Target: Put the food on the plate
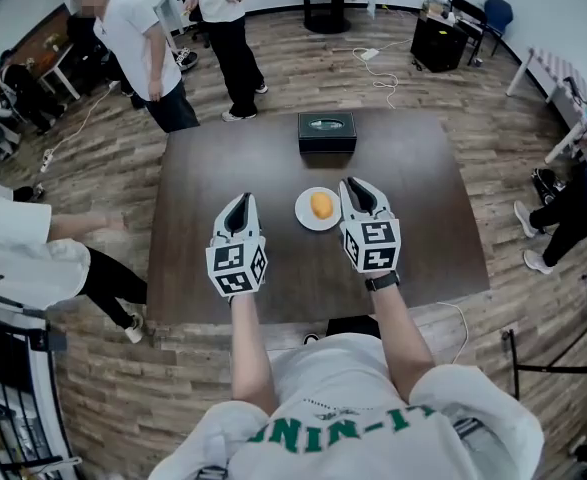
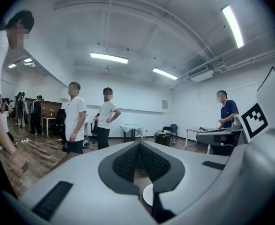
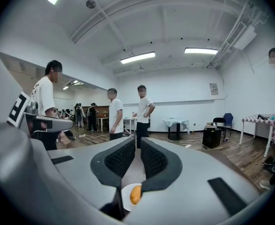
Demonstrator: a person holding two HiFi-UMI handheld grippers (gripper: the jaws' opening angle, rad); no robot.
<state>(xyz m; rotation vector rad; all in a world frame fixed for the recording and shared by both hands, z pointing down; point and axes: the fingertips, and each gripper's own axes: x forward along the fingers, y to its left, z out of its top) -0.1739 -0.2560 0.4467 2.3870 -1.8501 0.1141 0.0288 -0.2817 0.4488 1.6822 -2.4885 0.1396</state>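
An orange, egg-shaped piece of food [image 1: 320, 205] lies on a small white plate [image 1: 303, 211] at the middle of the dark brown table [image 1: 223, 158]. My right gripper [image 1: 356, 182] hovers just right of the plate, its jaws a narrow slit apart and empty. In the right gripper view the food [image 3: 135, 194] and plate [image 3: 126, 194] show below the right gripper [image 3: 137, 142]. My left gripper [image 1: 239, 200] hangs left of the plate, tips together, holding nothing. The left gripper [image 2: 138, 145] view shows only the plate's edge [image 2: 148, 195].
A black box [image 1: 326, 131] stands at the table's far edge behind the plate. Two people [image 1: 138, 48] stand beyond the far left corner, another crouches at the left [image 1: 33, 248], and one sits at the right [image 1: 578, 203]. Cables lie on the wooden floor.
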